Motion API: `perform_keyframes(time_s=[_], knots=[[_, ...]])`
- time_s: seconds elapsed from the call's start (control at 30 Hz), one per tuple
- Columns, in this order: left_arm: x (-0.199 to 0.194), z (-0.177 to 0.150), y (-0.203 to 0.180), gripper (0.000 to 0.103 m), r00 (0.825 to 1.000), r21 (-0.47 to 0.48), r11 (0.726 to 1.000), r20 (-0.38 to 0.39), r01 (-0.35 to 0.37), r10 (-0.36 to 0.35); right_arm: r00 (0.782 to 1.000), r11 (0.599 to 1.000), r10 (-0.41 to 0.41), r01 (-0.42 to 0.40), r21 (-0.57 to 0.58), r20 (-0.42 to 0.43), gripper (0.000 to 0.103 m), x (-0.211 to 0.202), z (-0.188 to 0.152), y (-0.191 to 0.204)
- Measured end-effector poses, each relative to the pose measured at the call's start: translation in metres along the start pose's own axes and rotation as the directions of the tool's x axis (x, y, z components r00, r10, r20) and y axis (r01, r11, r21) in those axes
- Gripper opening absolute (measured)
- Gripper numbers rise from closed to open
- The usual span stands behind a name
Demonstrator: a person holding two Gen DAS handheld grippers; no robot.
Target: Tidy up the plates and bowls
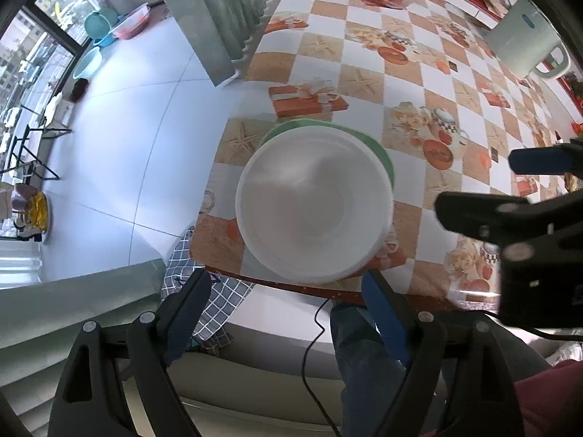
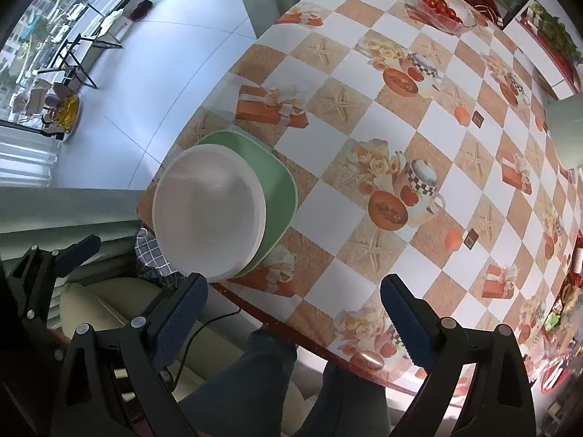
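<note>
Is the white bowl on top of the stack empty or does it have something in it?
Empty. The white bowl shows only its bare white inside in both views, and it sits upright on the green plate.

Both grippers point straight down. The left gripper [image 1: 288, 313] has its jaws spread wide, nothing pinched between the blue-padded fingers [image 1: 386, 322]. The right gripper [image 2: 293, 322] is the same deal: jaws gaping, pads [image 2: 182, 318] bare and gripping nothing. In the left wrist view the right gripper sits off to the right side of the left one, at about the same height, close by but not touching. The person's legs in dark trousers [image 2: 251, 382] show below the fingers.
</note>
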State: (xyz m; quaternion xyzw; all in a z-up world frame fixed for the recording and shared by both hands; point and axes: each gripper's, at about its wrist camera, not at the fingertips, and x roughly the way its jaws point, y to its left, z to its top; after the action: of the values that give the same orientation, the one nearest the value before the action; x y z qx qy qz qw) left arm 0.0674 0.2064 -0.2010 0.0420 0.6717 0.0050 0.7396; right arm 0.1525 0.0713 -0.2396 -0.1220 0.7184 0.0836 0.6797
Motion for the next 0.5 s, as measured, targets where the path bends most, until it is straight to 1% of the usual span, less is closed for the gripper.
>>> perform_keyframes(time_s=[0.17, 0.5], knots=[[-0.0033, 0.0026, -0.0018, 0.087, 1.000, 0.005, 1.000, 0.008, -0.014, 0.014, 1.000, 1.000, -0.010, 0.009, -0.009, -0.014, 0.096, 0.0018, -0.0007, 0.0014], [-0.0059, 0.0048, -0.0027, 0.087, 1.000, 0.009, 1.000, 0.015, -0.016, 0.016, 1.000, 1.000, -0.008, 0.008, -0.011, -0.020, 0.096, 0.0009, -0.0011, 0.0025]])
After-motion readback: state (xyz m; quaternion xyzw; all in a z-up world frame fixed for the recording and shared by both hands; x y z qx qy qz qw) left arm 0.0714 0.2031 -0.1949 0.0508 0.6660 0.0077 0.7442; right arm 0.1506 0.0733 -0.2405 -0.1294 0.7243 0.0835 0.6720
